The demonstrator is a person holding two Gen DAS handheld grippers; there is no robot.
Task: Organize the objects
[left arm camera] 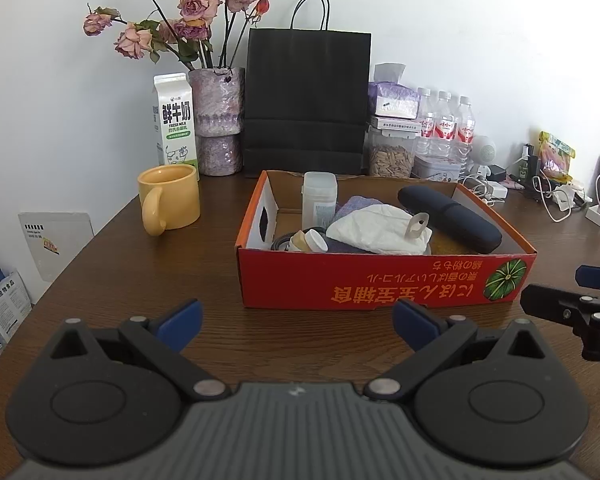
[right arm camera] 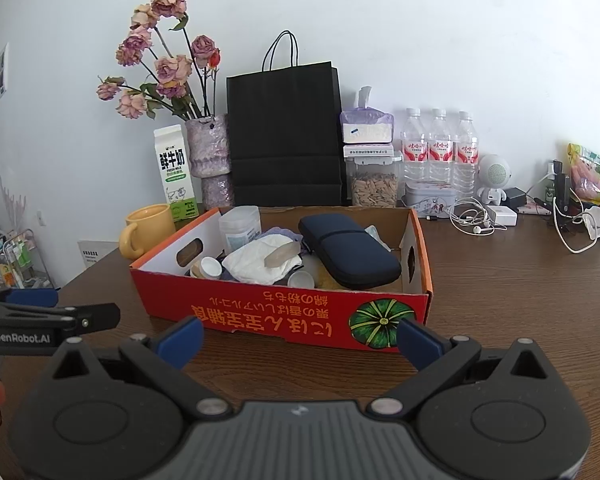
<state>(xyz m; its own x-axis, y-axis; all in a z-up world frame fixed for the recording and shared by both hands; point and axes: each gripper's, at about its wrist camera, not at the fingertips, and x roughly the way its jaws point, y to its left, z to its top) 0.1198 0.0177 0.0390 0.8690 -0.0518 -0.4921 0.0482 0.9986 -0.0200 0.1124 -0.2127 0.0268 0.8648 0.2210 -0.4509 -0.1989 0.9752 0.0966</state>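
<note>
Both tongs, left [left arm camera: 296, 322] and right [right arm camera: 300, 338], hang spread over the wood-grain bench [left arm camera: 112, 280]. The red cardboard box [left arm camera: 380, 280] holds a crumpled white cloth [left arm camera: 376, 228]; only the right view shows earphones [right arm camera: 470, 220].

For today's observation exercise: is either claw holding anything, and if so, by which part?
Nothing is held. The left claw and right claw are both open and empty, in front of the red box.

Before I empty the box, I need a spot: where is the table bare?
Bare: the strip between the box and both open grippers, and right of the box, before the cables. Crowded: the back row along the wall, mug to bottles.
</note>
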